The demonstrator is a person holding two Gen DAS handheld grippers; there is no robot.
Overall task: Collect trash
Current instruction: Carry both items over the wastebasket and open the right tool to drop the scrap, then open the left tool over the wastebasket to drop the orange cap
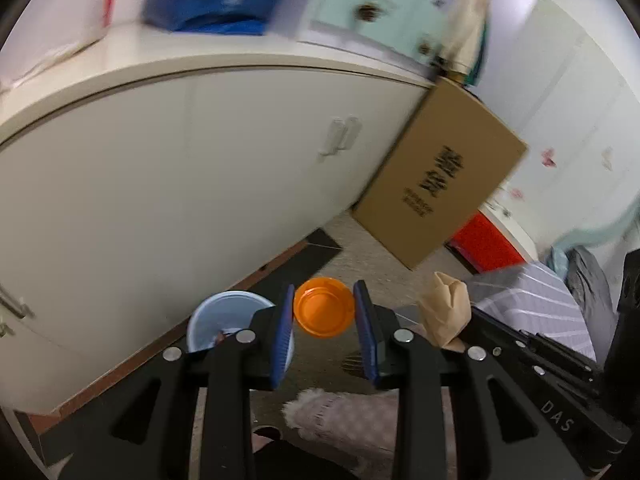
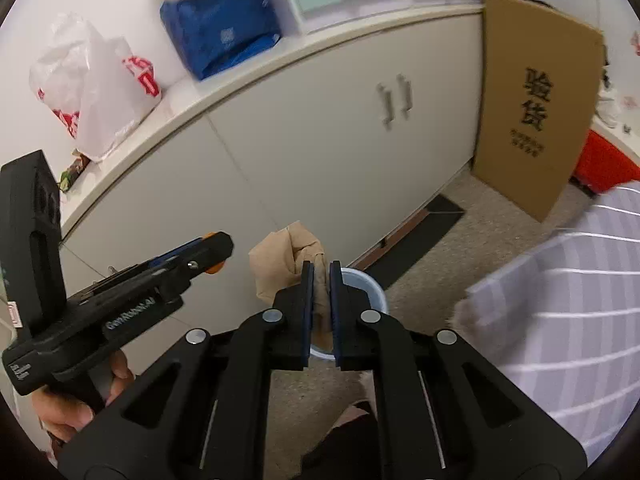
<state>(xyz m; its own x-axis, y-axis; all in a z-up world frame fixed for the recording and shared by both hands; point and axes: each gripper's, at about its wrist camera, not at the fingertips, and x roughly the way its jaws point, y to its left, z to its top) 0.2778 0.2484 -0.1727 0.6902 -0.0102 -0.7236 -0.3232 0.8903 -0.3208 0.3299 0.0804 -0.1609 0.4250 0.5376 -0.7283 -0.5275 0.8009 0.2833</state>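
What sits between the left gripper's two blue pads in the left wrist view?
An orange bowl, gripped by its rim between the left gripper's pads; the floor shows behind it. The pale blue bin stands beside it.

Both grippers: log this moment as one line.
left gripper: shut on orange bowl | right gripper: shut on crumpled brown paper | light blue bin: on floor below, by white cabinet

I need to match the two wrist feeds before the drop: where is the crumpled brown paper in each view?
Left wrist view: the crumpled brown paper sits lower right, beside the left gripper, which holds an orange lid.
Right wrist view: it is at centre, pinched in the right gripper, above the light blue bin.
Shared landmark: the cardboard box leaning against the white cabinet.
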